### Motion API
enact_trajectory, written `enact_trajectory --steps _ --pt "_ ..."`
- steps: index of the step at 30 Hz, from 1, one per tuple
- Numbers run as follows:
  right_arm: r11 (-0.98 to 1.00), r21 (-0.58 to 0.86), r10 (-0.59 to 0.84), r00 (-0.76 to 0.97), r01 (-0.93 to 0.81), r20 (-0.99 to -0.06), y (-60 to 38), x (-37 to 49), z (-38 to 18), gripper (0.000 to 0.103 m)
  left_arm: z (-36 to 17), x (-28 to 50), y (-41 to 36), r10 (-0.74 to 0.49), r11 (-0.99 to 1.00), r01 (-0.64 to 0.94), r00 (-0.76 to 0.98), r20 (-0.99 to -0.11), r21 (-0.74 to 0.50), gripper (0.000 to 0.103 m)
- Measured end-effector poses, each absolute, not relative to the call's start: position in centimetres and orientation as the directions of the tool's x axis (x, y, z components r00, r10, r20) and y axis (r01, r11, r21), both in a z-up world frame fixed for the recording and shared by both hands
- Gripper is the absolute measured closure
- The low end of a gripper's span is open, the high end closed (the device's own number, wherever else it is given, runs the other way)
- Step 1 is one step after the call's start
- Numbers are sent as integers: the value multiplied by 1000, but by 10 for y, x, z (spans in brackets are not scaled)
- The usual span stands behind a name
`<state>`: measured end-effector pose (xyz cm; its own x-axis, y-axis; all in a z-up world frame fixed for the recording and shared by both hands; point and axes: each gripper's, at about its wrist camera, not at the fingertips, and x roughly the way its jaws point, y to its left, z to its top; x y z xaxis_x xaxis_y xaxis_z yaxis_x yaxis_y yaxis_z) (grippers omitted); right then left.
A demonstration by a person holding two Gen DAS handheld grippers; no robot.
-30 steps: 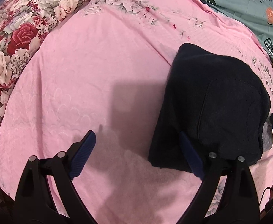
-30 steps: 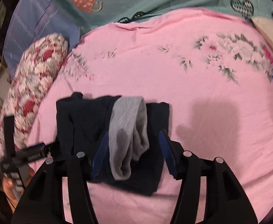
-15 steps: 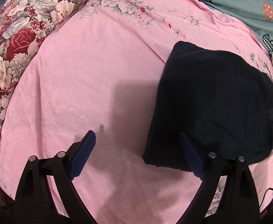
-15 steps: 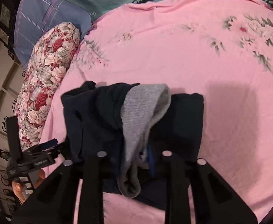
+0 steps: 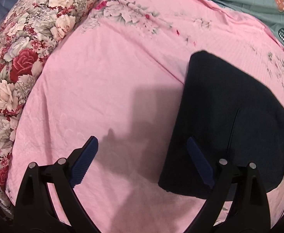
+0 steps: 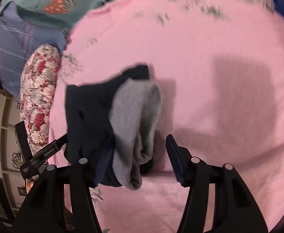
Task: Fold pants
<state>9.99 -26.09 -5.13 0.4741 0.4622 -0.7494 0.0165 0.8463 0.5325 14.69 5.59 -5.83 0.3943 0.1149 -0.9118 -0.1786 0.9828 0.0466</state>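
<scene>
The folded dark pants [image 5: 229,120] were found on the pink bedspread [image 5: 112,77], toward its right side. The left gripper [image 5: 142,161] was held spread wide, nothing between its fingers. The right gripper [image 6: 140,161] was likewise parted, grey lining [image 6: 136,128] between its fingers, ungripped.

Dark navy pants [image 5: 227,120], folded compactly, grey lining exposed, lie on pink bedspread [image 5: 107,81].
</scene>
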Motion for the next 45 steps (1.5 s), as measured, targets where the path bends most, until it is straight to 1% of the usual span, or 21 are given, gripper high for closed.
enact_trajectory --steps 3,6,7,10,15,16,17,18,21,22,25,27,29,30,31,35,37,39,41,44,45 --pt "896 439 392 582 -65 -713 -251 101 -18 45 -43 151 58 108 981 -193 423 -899 27 8" --pt "921 352 378 597 -166 -708 -229 116 -12 47 -35 156 48 81 985 -174 435 -897 4 8" --pt "941 277 336 607 -193 -720 -215 125 -14 50 -34 156 44 75 986 -167 438 -896 2 8" --pt "960 97 231 546 -262 -805 -183 149 -37 50 -39 156 30 46 992 -128 432 -901 -10 8" --pt "940 89 244 467 -328 -850 -178 171 -63 46 -62 155 21 27 995 -101 392 -920 -14 8" --pt "935 85 247 461 -344 -852 -177 174 -66 48 -66 156 22 29 994 -109 382 -924 -14 8" --pt "931 70 242 461 -359 -854 -174 175 -67 52 -70 158 23 25 992 -123 371 -928 -22 8" --pt "929 70 243 455 -364 -857 -172 176 -67 70 -72 159 26 18 991 -129 366 -930 -31 8" --pt "937 39 219 495 -348 -841 -165 179 -55 95 -68 160 29 30 988 -151 369 -929 -28 8" --pt "941 30 213 520 -338 -827 -164 179 -47 96 -64 159 31 45 987 -161 384 -922 -18 8" --pt "942 55 241 552 -331 -798 -164 180 -33 96 -61 161 32 67 985 -172 394 -917 -2 8" --pt "950 46 207 508 -310 -836 -165 186 -56 94 -70 164 30 59 986 -166 364 -929 -2 8" --pt "942 9 200 540 -336 -817 -164 184 -68 91 -77 166 28 67 986 -164 340 -938 11 7" --pt "941 -11 188 552 -337 -813 -163 181 -65 86 -74 165 29 66 986 -164 349 -935 9 8" --pt "947 -18 175 562 -321 -808 -165 178 -59 75 -70 164 29 62 987 -161 359 -931 4 8" --pt "942 157 309 584 -296 -751 -184 148 -27 73 -45 156 25 -15 989 -130 418 -908 -76 8" --pt "948 157 298 602 -277 -740 -186 130 -20 73 -37 154 13 -61 991 -82 443 -894 -108 8" --pt "950 165 296 591 -266 -750 -183 117 -24 73 -40 154 -2 -39 997 -46 450 -892 -67 8" --pt "967 117 228 577 -224 -784 -184 107 -39 73 -51 156 -10 11 999 -48 435 -900 -11 8" --pt "988 -24 73 596 -153 -800 -194 98 -59 72 -70 155 -4 0 997 -70 404 -915 -30 3" --pt "991 -5 76 593 -134 -802 -203 98 -64 60 -71 153 -1 -9 996 -80 403 -915 -44 3"
